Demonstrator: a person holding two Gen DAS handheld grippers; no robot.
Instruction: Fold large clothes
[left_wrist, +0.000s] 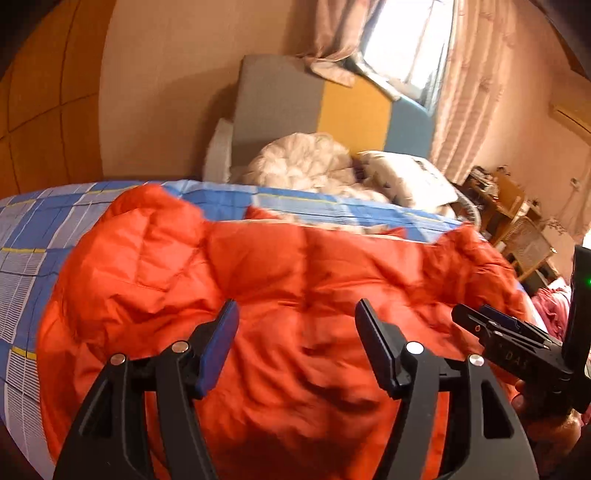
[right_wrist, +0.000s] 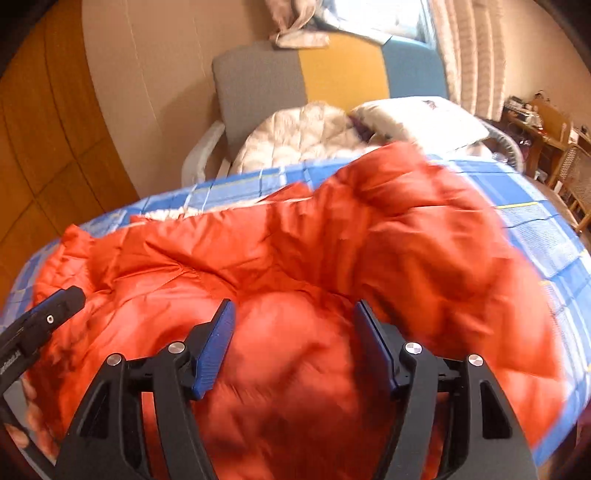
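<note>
Folding is mid-step: our left hand-held gripper (left_wrist: 295, 317) and right hand-held gripper (right_wrist: 293, 317) hang open over the orange jacket (left_wrist: 258, 277) on the bed (left_wrist: 33, 229); next we pinch a hem toward twelve o'clock.

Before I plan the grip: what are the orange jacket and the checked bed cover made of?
Orange jacket: looks like slick synthetic shell, puffy filling; slight sheen, stitched quilted panels. Checked bed cover: seems matte woven cotton-type cloth, printed blue-grey checks; uncertain.

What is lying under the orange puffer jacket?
The orange puffer jacket lies spread on a blue checked bedsheet, which shows around its edges. Whether anything else sits beneath the jacket cannot be seen; the padding covers it.
</note>
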